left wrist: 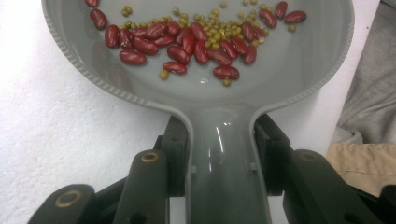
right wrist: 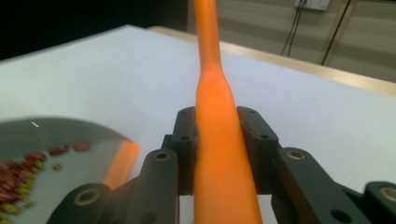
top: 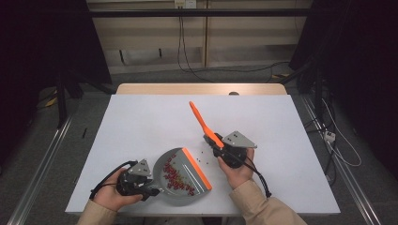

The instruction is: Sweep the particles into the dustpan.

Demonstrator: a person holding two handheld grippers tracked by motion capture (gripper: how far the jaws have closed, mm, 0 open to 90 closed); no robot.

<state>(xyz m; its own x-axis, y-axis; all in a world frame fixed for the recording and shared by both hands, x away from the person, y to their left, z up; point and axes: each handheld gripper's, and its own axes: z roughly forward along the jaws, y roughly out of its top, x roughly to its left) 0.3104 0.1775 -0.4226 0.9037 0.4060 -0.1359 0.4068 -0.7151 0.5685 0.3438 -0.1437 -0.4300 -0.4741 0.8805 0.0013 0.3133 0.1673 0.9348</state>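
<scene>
My left claw pinches the handle of the grey dustpan, which lies flat on the counter near my edge, orange lip toward the brush. Red and green beans sit piled in its bowl. My right claw is clamped on the orange brush, its handle pointing up and away. A few loose beans lie on the counter just past the lip. To finish well, I should keep the pan's lip pressed flat, lower the brush beyond those strays, and draw them in with short, gentle strokes so none bounce over the rim.
</scene>
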